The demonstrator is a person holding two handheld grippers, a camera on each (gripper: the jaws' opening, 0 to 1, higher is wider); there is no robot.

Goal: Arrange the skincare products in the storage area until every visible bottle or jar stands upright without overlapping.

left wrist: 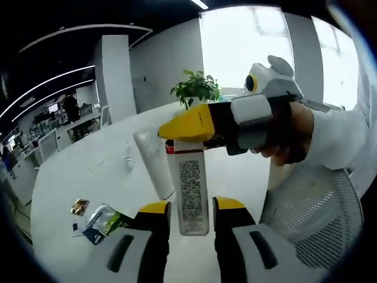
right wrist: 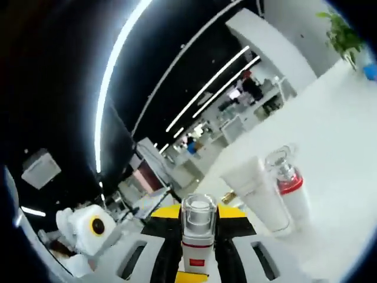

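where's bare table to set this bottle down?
Bare table lies left of the white tube, out to the packets near the edge, and beyond it toward the plant. It is crowded at the held bottle, where both claws meet.

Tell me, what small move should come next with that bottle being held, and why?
Probably set the white bottle down upright on the bare table beside the tube, not touching it. The right hand-held gripper grips its cap, and the left hand-held gripper flanks its body, so it looks ready to be placed.
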